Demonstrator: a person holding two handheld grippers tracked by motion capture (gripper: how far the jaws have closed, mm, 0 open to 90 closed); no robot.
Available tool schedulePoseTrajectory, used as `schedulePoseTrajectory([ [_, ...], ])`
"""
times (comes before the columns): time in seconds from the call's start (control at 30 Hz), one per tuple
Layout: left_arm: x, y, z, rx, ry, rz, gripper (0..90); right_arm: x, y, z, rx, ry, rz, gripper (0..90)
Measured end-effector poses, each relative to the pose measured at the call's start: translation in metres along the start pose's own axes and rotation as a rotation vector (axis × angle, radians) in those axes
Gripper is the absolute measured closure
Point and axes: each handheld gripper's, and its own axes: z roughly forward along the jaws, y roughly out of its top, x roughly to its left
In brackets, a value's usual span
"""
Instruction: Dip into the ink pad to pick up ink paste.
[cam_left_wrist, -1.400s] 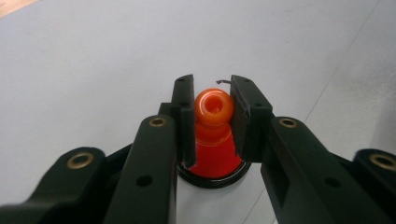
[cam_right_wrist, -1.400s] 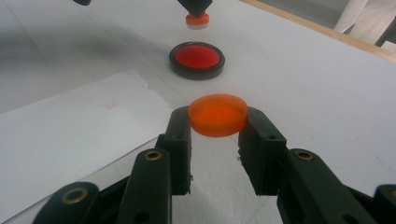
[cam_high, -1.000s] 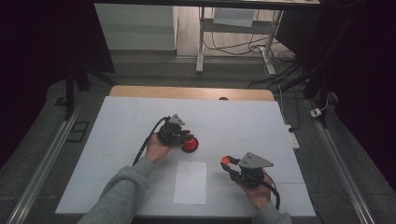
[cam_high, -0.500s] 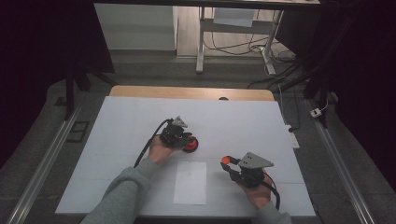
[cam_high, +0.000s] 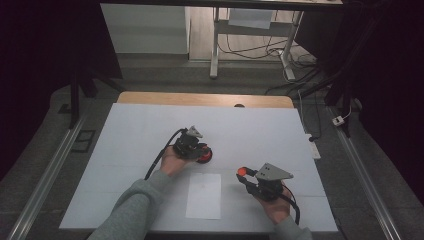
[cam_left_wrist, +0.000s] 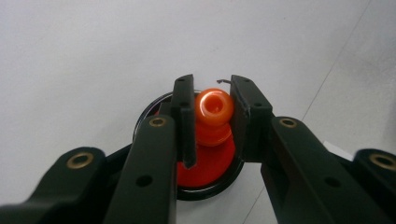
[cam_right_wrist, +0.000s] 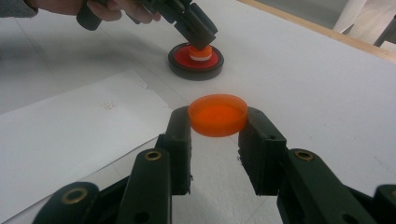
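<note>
Your left gripper (cam_left_wrist: 212, 109) clamps the orange knob (cam_left_wrist: 214, 106) standing in the red-lined black dish (cam_right_wrist: 196, 60); your right gripper (cam_right_wrist: 218, 122) pinches an orange disc (cam_right_wrist: 217, 115) above the table (cam_high: 140, 130).

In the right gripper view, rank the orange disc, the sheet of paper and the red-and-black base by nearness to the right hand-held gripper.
1. Orange disc: clamped in the right hand-held gripper.
2. Sheet of paper: just left of it on the table.
3. Red-and-black base: farther ahead, under the left hand-held gripper.
</note>
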Motion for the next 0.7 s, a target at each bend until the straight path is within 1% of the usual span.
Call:
schedulePoseTrajectory([
  [0.17,0.0018,-0.0001,-0.0018,-0.003,0.009,-0.001,72.4,0.0001,0.0001,0.0001,0.004,-0.003,-0.002,64.8],
  [0.3,0.0028,-0.0013,-0.0001,0.013,0.027,0.004,72.4,0.0000,0.0000,0.0004,0.000,0.002,-0.001,64.8],
  [0.37,0.0019,-0.0021,0.0016,0.017,0.031,0.011,72.4,0.0001,0.0000,0.0002,0.004,-0.003,-0.002,64.8],
  [0.47,0.0015,-0.0021,0.0019,0.021,0.034,0.017,72.5,0.0001,-0.0003,0.0008,0.000,0.004,0.001,64.7],
  [0.57,0.0002,-0.0026,0.0024,0.022,0.042,0.011,72.5,-0.0001,-0.0006,0.0009,0.003,0.002,0.001,64.7],
  [0.7,-0.0023,-0.0015,0.0031,0.028,0.057,0.014,72.7,0.0001,-0.0006,0.0011,0.003,0.003,-0.002,64.7],
])
